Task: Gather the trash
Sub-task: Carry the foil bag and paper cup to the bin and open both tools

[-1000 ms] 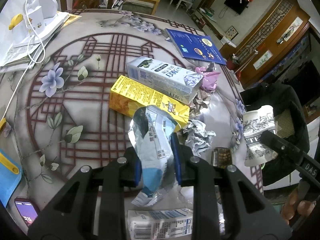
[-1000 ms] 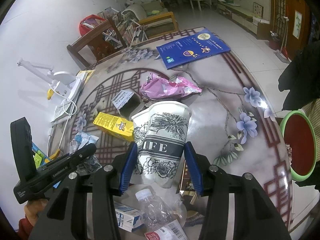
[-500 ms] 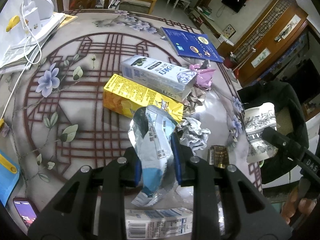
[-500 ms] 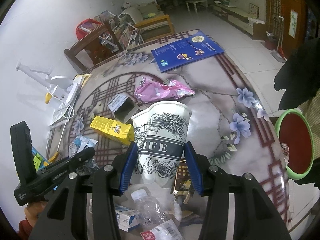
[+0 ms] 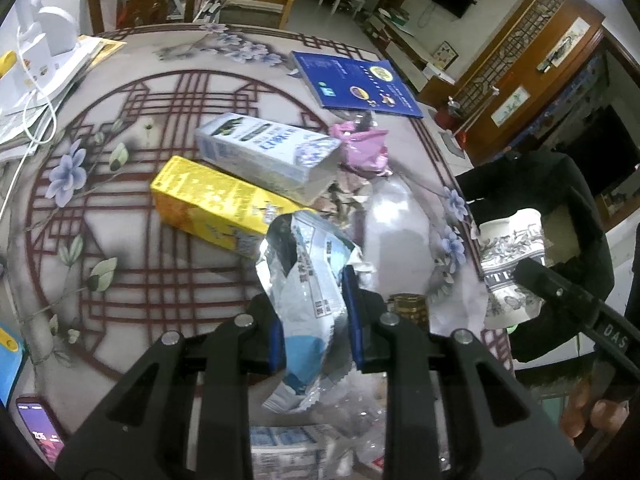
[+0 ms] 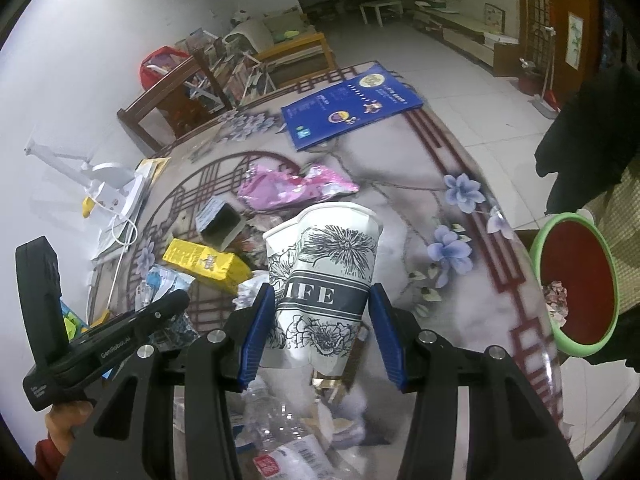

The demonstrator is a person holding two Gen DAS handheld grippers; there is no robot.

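Left wrist view: the left hand-held gripper (image 5: 314, 320) is clenched on a crumpled silver-and-blue foil wrapper (image 5: 308, 292), which stands up between the blue pads at lower centre. Beyond it on the patterned desk (image 5: 120, 260) lie a yellow carton (image 5: 208, 204) and a white-and-blue carton (image 5: 264, 152) side by side, with a pink wrapper (image 5: 364, 148) to their right and a blue booklet (image 5: 356, 86) at upper centre. At the right edge, the paper cup (image 5: 512, 264) shows in the other tool.

Right wrist view: the right hand-held gripper (image 6: 322, 320) grasps the flower-printed paper cup (image 6: 324, 280) by its sides, mouth upward, at centre frame. A green-rimmed red bin (image 6: 576, 288) sits at the right edge, off the desk, with some scraps inside. A clear plastic bottle (image 6: 276, 412) lies at lower centre.
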